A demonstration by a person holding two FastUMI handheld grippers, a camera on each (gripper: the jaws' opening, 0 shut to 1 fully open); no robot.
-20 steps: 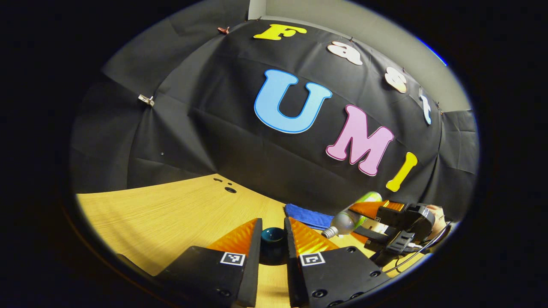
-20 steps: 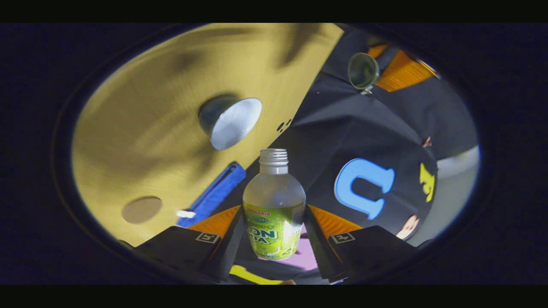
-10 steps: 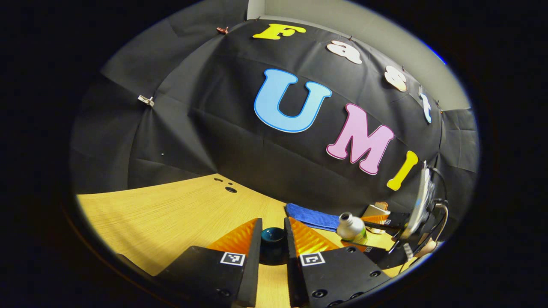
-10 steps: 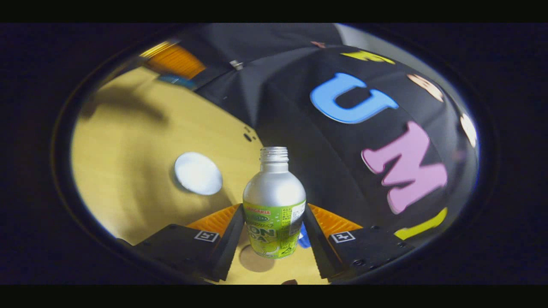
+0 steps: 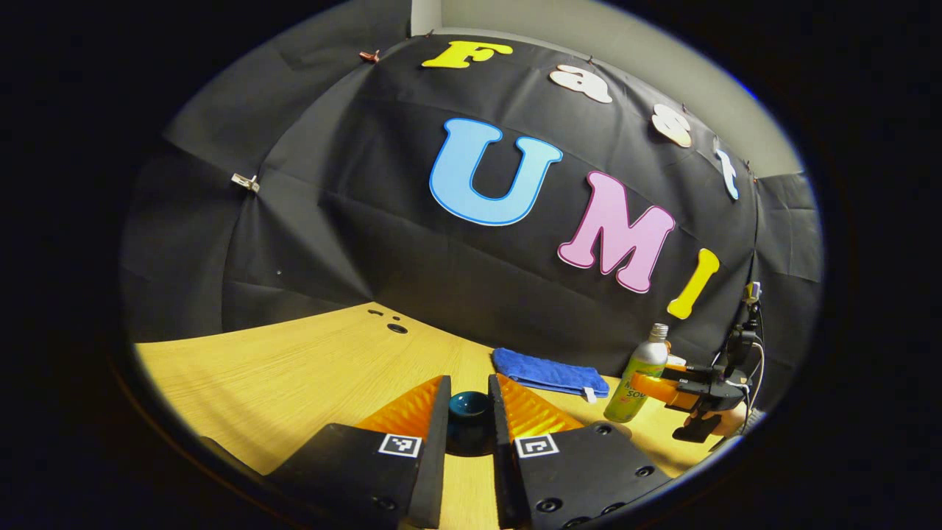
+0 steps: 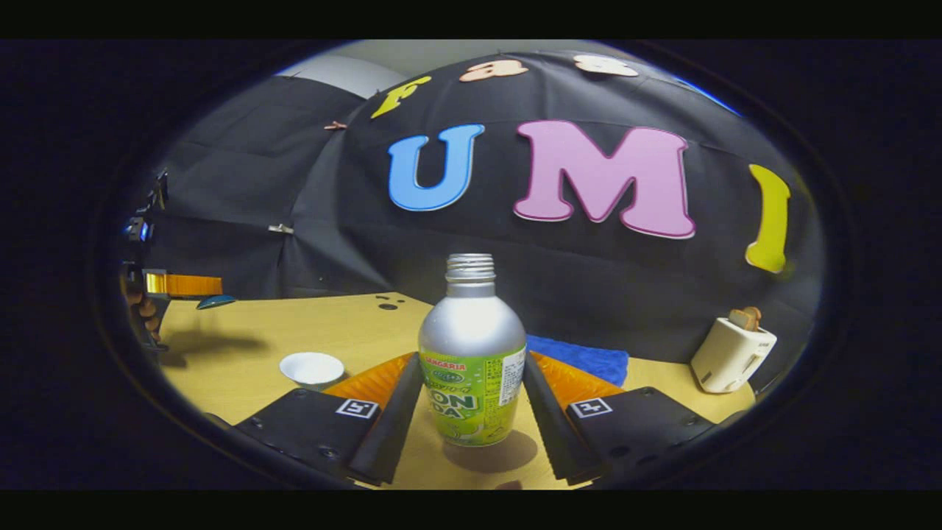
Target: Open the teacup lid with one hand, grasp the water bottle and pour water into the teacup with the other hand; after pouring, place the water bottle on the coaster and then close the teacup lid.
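The water bottle [image 6: 471, 368] hides most of the coaster [image 6: 491, 450] beneath it, so contact is unclear.

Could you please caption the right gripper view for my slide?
Right gripper holds the upright water bottle over the coaster, teacup nearby.

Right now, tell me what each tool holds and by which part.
The left tool clamps the teacup lid across its sides. The right tool grips the bottle by its labelled lower body, upright.
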